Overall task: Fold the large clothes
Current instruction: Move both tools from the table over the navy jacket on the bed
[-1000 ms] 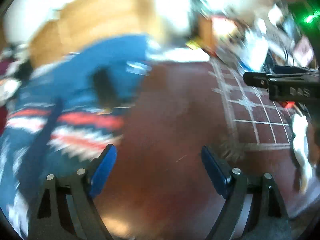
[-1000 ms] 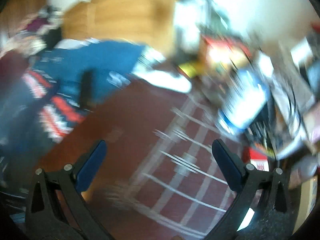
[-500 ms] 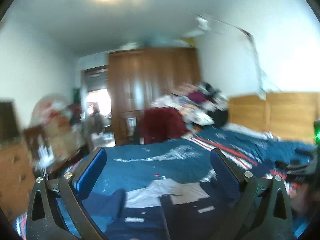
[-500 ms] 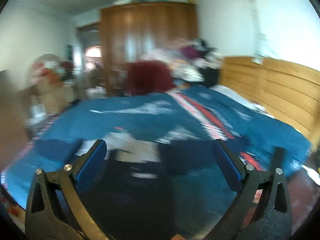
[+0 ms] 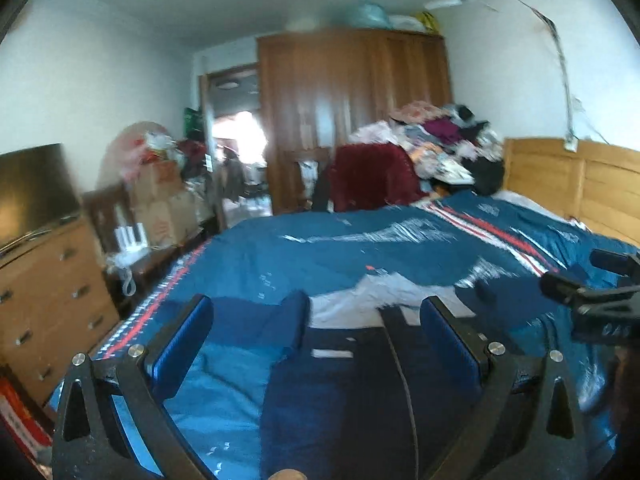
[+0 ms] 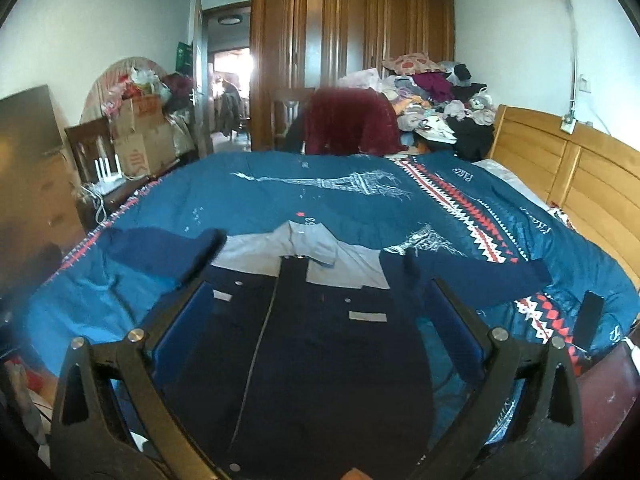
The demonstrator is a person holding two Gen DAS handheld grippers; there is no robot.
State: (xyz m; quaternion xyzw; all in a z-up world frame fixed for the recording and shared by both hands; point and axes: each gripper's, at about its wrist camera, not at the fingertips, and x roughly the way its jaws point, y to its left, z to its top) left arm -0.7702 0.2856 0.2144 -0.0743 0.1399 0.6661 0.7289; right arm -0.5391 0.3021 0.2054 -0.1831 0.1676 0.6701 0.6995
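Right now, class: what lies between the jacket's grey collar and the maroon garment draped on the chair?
In the right wrist view, only blue bedspread with its tower print lies between the grey collar and the maroon garment.

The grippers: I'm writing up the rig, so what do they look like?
Both match: the left gripper and right gripper have black, angular frames with triangular cut-outs and silver bolts, and flat blue pads lining the fingers. No cables or sleeves show.
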